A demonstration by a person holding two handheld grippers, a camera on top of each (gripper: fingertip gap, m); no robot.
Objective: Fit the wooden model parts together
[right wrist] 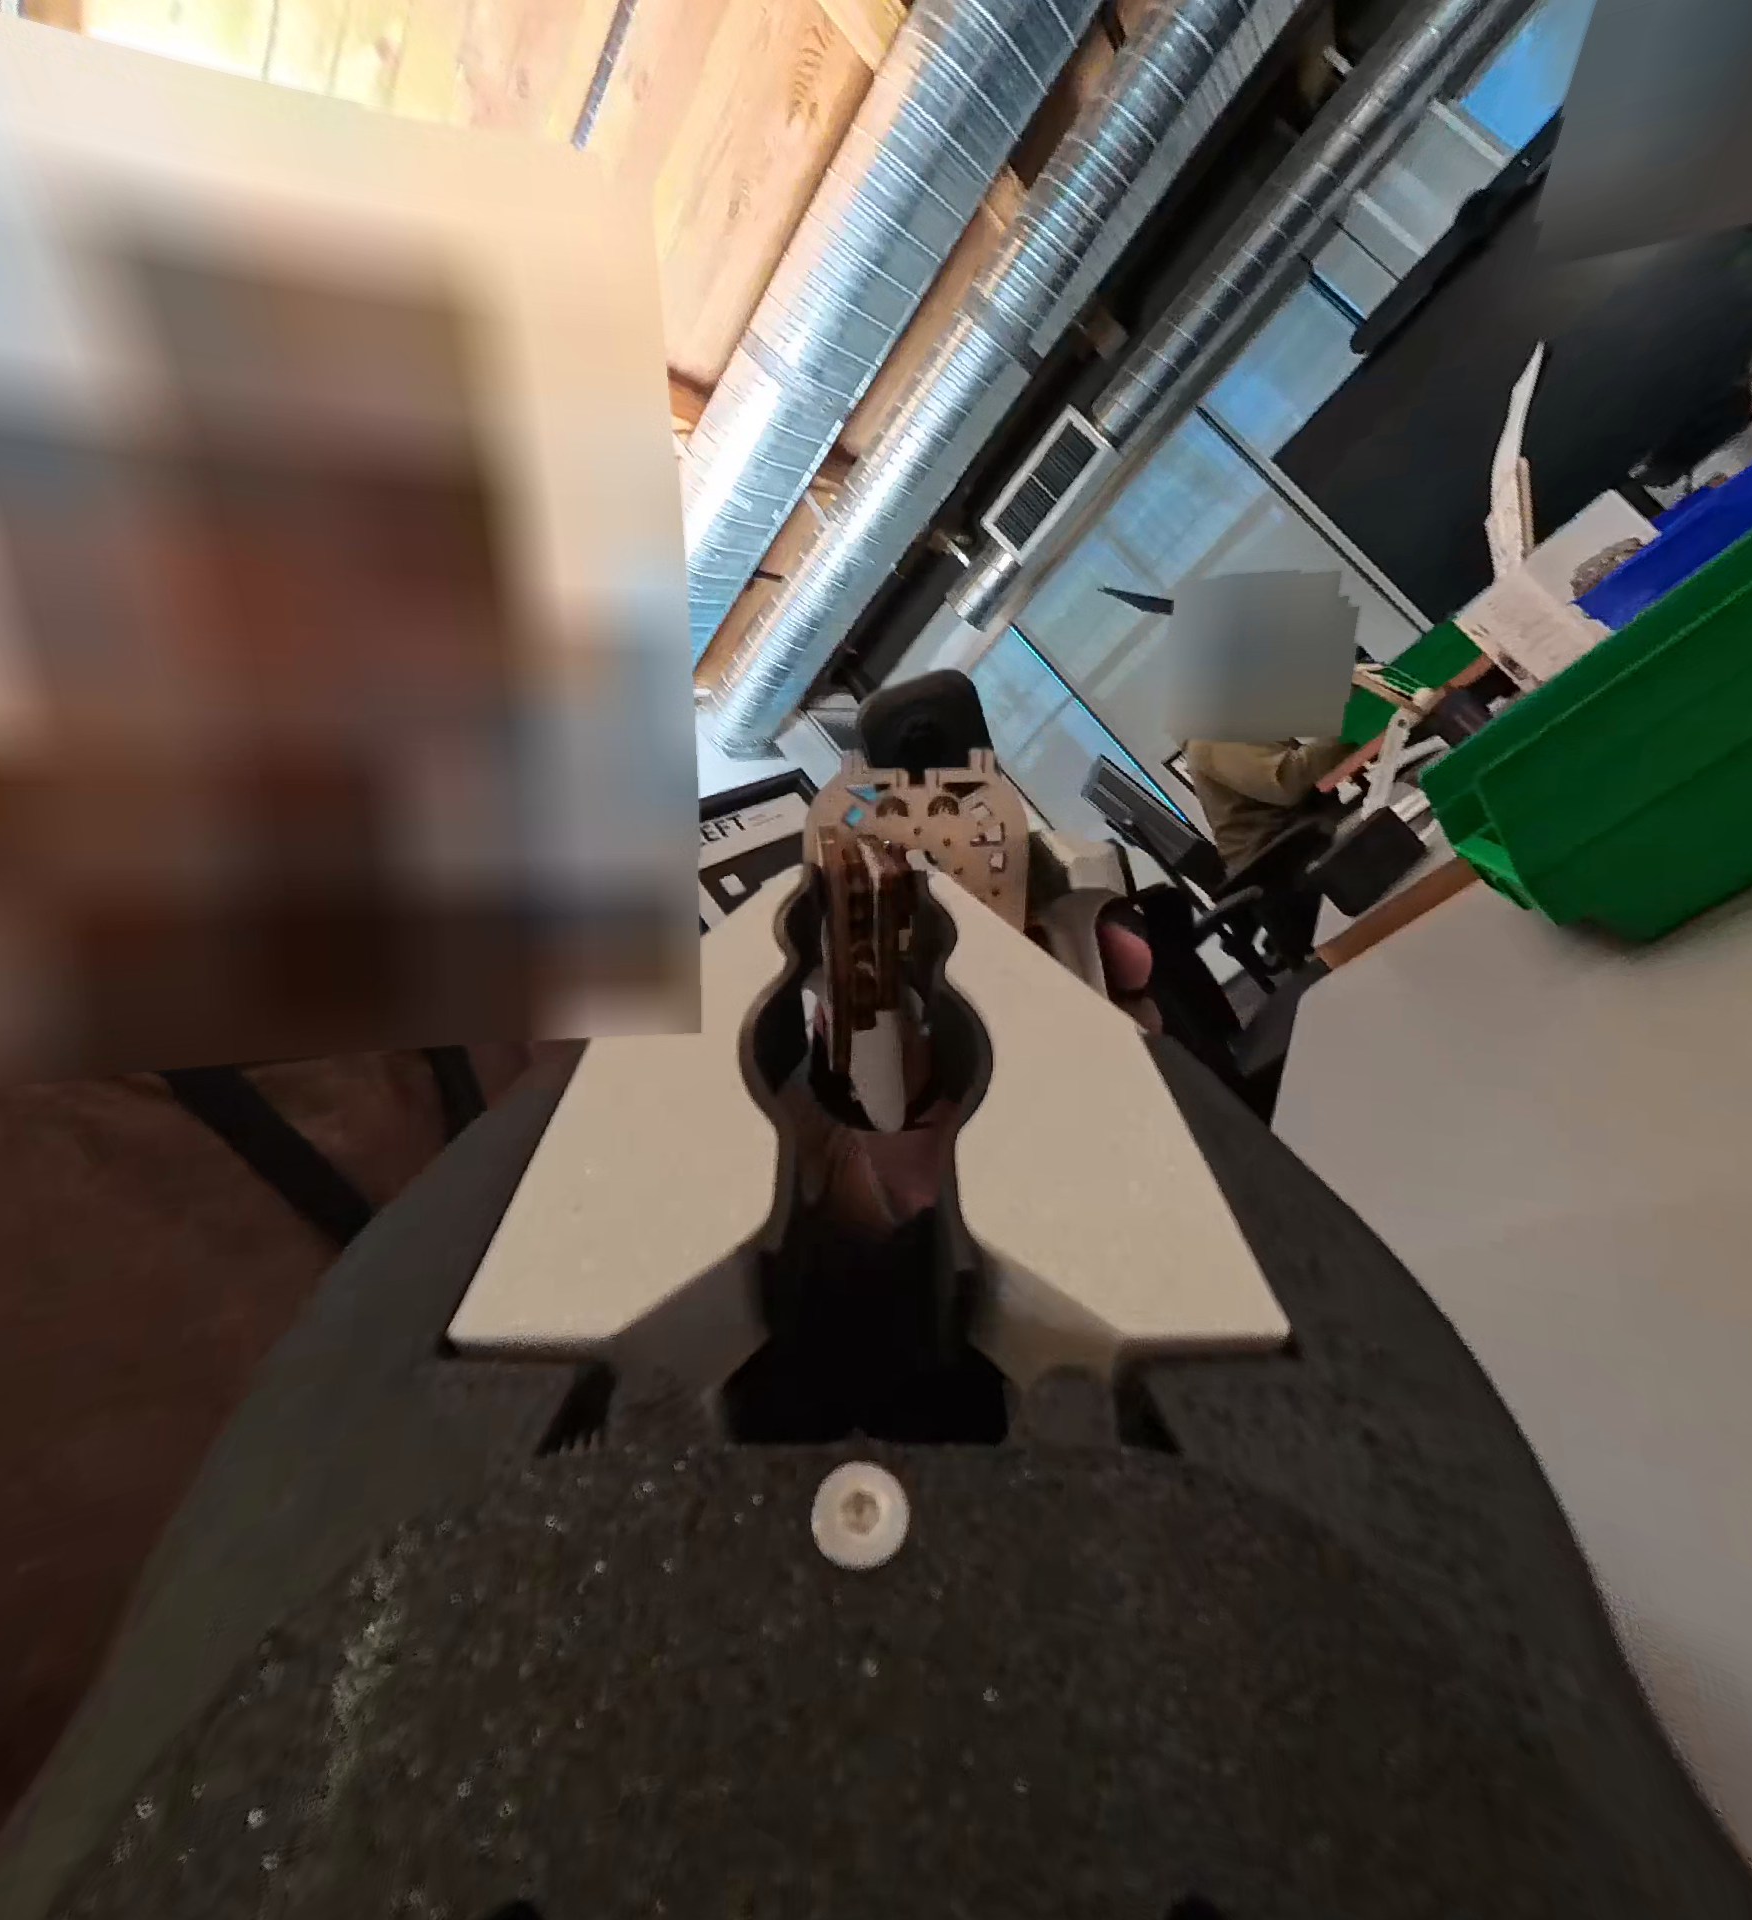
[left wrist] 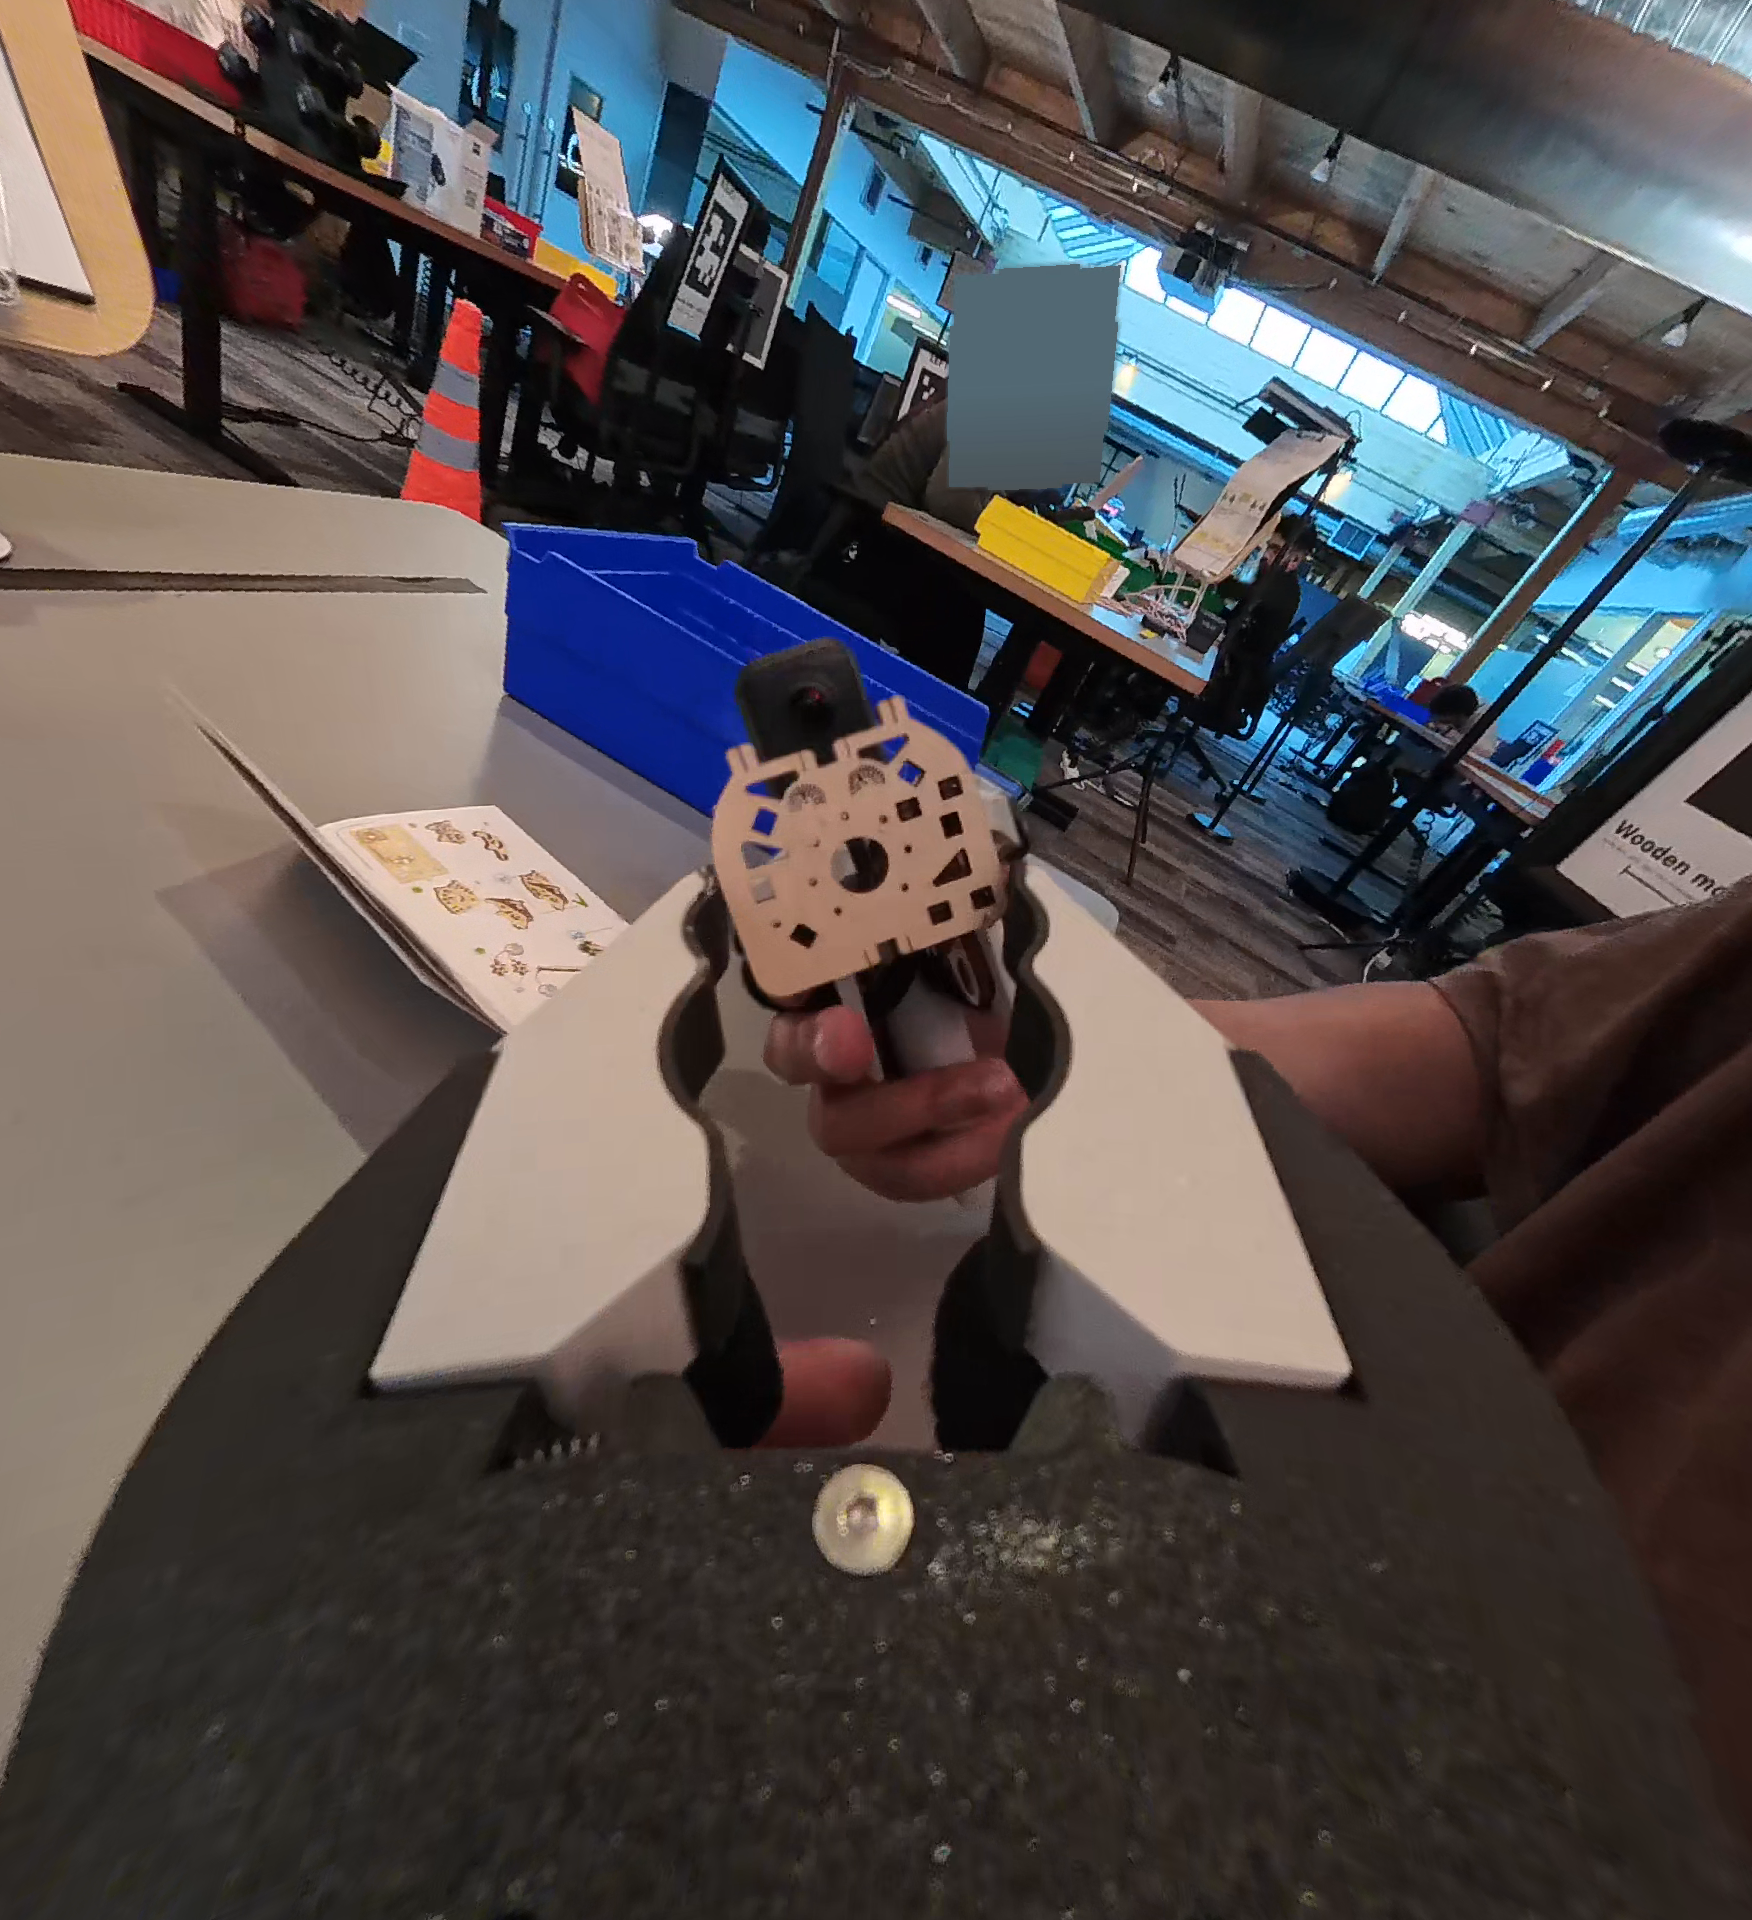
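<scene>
Two wooden parts meet in mid-air above the grey table (left wrist: 176, 935). In the left wrist view, the left gripper (left wrist: 856, 899) clamps the pierced plate (left wrist: 841, 831) by its edges. Left of it lies an open booklet (left wrist: 477, 894) of diagrams, and far right a poster (left wrist: 1703, 831) bears print.

In the right wrist view, the right gripper (right wrist: 867, 904) pinches a small brown piece (right wrist: 864, 925) edge-on, seemingly touching the plate. Line the tab up with its slot and press straight, without twisting.
</scene>
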